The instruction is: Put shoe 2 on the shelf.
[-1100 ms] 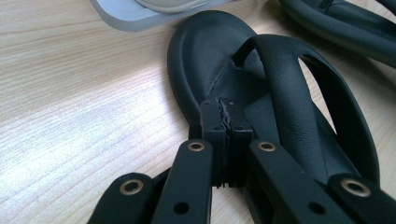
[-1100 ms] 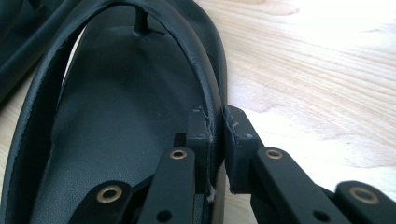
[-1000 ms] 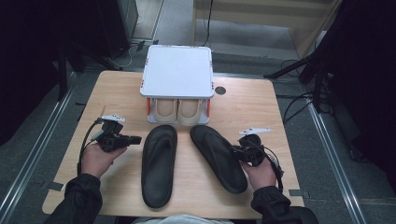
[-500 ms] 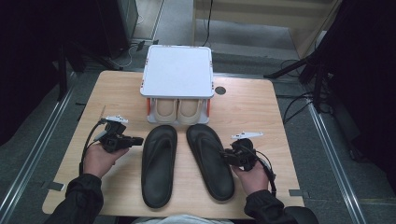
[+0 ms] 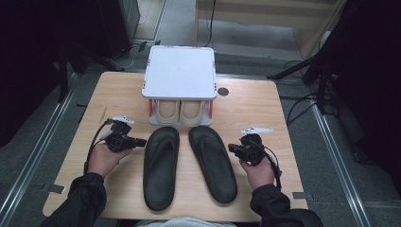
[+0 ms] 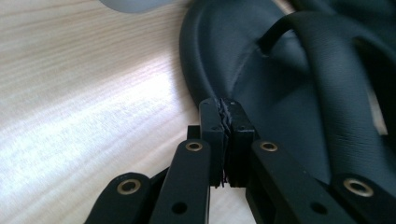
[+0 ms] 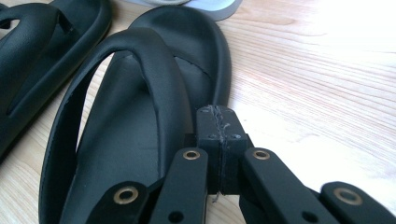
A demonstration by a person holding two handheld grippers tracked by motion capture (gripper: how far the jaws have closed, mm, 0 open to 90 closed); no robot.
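Two black flip-flops lie side by side on the wooden table, the left one and the right one, toes toward the rack. My left gripper is shut and empty, just off the left sandal's outer edge; in the left gripper view its tips sit closed against that sandal's rim. My right gripper has just been closing with nothing between its jaws and now stands shut beside the right sandal's outer edge. The right gripper view shows its closed tips next to the sandal's strap.
A white-topped shoe rack stands at the table's far middle, with a beige pair of shoes on its lower level. A dark round hole lies in the table right of the rack. Bare wood stretches on both outer sides.
The right flip-flop's heel swung left, so it now lies nearly parallel to the left one. My right gripper followed it in, then drew slightly back off it. The left hand stayed put.
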